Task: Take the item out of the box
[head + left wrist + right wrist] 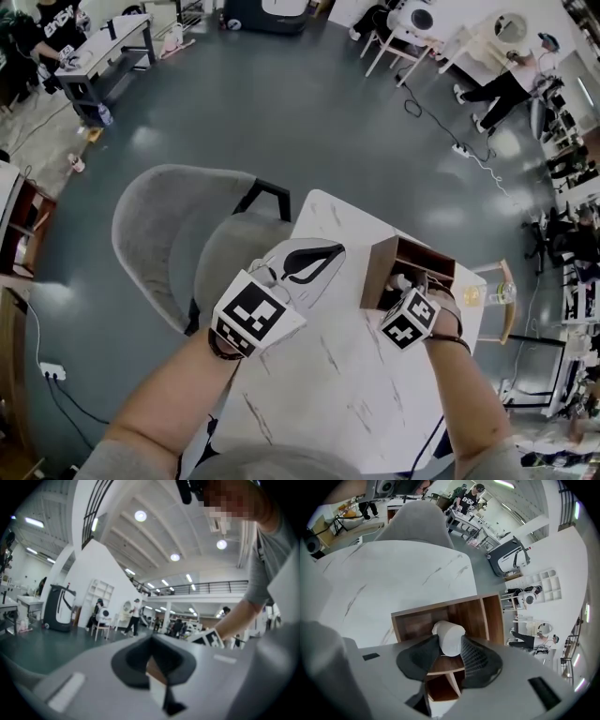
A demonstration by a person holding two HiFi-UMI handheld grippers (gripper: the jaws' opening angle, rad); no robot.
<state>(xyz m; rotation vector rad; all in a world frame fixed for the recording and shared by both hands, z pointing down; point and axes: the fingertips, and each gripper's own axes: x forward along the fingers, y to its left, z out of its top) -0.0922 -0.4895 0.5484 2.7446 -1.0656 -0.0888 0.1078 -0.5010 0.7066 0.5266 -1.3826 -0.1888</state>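
Observation:
A brown wooden box with compartments lies at the far right corner of the white marble table. Inside it lies a white cylinder, small and partly hidden in the head view. My right gripper reaches into the box, and its two dark pads press on the cylinder's sides; in the head view this gripper sits at the box's near wall. My left gripper hovers over the table left of the box, tips together, holding nothing. From its own view the left gripper points out across the room.
A grey upholstered chair stands against the table's left side. A small pale side table with a bottle stands just right of the box. People and white furniture are far off across the grey floor.

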